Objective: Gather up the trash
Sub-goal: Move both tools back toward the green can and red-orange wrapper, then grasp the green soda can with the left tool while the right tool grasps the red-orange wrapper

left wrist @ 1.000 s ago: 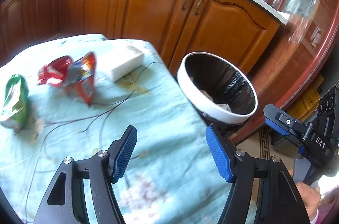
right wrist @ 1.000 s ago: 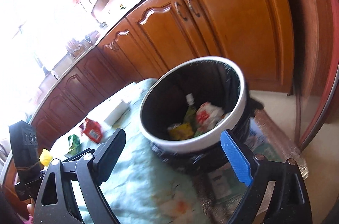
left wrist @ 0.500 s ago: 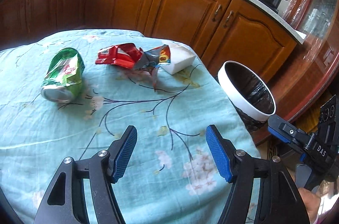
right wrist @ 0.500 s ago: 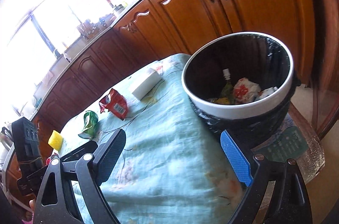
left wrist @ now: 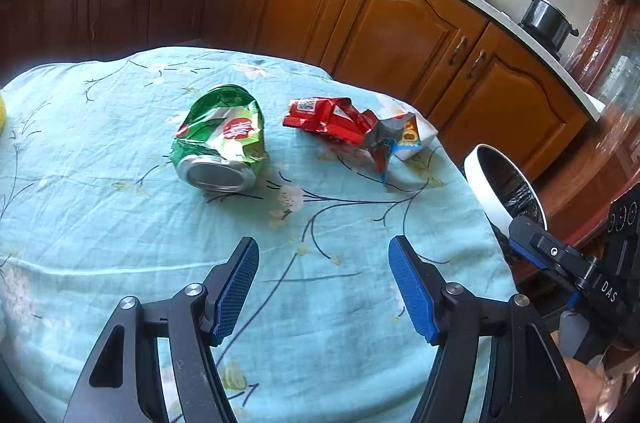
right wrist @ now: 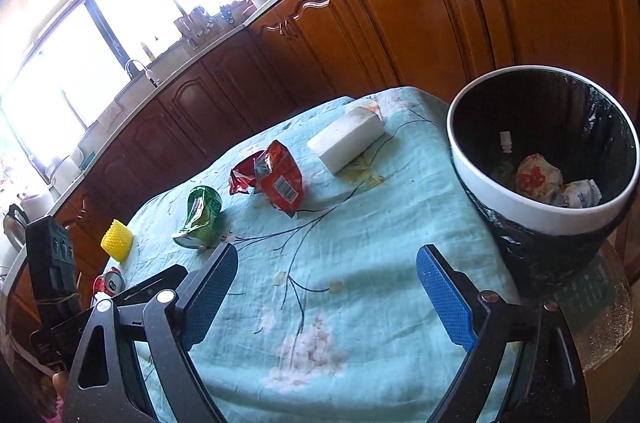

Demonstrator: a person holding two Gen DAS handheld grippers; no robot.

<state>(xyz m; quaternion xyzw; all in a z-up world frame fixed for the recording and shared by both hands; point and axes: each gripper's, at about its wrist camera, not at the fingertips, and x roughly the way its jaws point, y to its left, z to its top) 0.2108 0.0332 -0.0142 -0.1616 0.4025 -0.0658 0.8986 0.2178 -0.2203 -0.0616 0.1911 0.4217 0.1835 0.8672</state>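
Two pieces of litter lie ahead of the left gripper (left wrist: 324, 279), whose jaws gape with nothing between them: a crushed green drink can (left wrist: 220, 139) on its side and, right of it, a crumpled red snack wrapper (left wrist: 340, 123), both on the pale blue flowered tablecloth (left wrist: 120, 243). Pinched off-centre, the can may roll away.

From the right gripper (right wrist: 324, 287) (also spread and empty), the white-rimmed, black-lined bin (right wrist: 516, 199) stands just off the table's right edge; a careless swing could knock it.
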